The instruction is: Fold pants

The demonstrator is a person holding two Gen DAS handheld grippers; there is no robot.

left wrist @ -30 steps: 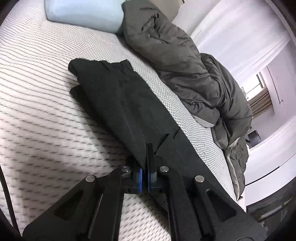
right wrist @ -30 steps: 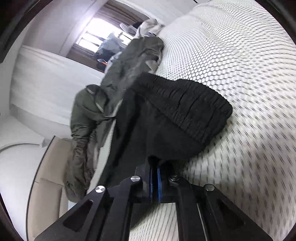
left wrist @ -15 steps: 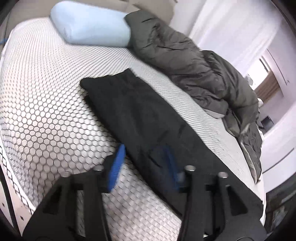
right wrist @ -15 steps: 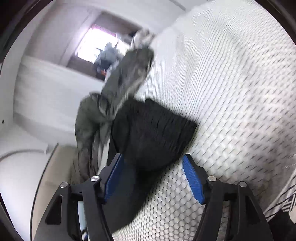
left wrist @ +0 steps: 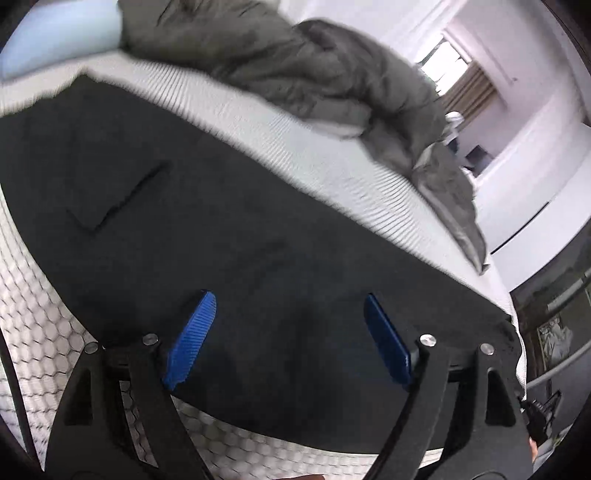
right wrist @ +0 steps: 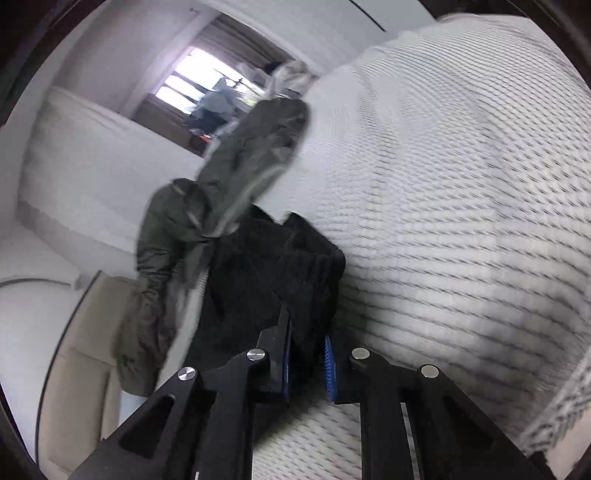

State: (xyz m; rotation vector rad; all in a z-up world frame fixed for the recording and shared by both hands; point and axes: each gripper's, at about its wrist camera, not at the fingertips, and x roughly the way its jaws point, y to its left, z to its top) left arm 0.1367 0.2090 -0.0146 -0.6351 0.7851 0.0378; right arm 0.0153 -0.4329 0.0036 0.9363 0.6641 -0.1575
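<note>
Black pants (left wrist: 229, 229) lie flat and lengthwise on the white mattress (left wrist: 325, 158). My left gripper (left wrist: 288, 332) is open, its blue pads (left wrist: 190, 339) spread wide just above the middle of the pants. In the right wrist view my right gripper (right wrist: 306, 354) has its jaws nearly closed around the ribbed waistband end of the pants (right wrist: 310, 266), with black cloth between the blue pads (right wrist: 330, 363).
A crumpled grey duvet (left wrist: 314, 66) lies along the far side of the bed and shows in the right wrist view (right wrist: 236, 177). A light blue pillow (left wrist: 55, 33) is at the head. A window (left wrist: 454, 74) and white walls lie beyond.
Both grippers let go of the pants and opened. The left one moved in low over the middle of the pants. The right one has closed again on the waistband end.
</note>
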